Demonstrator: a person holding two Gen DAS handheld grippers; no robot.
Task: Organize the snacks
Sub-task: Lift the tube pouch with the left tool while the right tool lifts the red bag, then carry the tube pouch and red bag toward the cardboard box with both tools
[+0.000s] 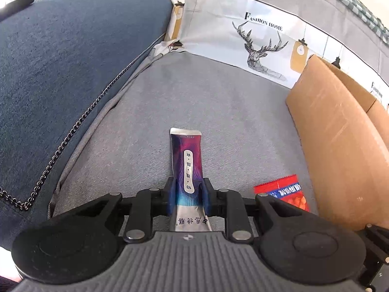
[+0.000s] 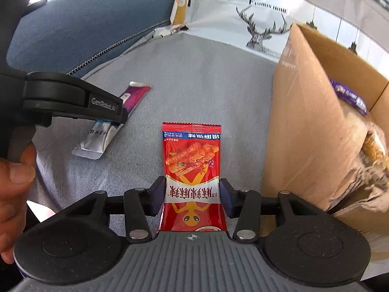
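I am gripping 2 snacks for boxing: left claw [image 1: 187, 194] pinching the purple stick pack [image 1: 188, 160], right claw [image 2: 193, 196] clamping the red packet [image 2: 193, 168], cardboard box [image 2: 308, 126] just beside.

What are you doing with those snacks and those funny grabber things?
A person is tidying snacks on a grey sofa with a grabber in each hand. The left gripper is squeezing a purple stick pack. The right gripper has its fingers on both sides of a red snack bag. Both snacks lie on the cushion. A cardboard box beside them already holds some snacks.
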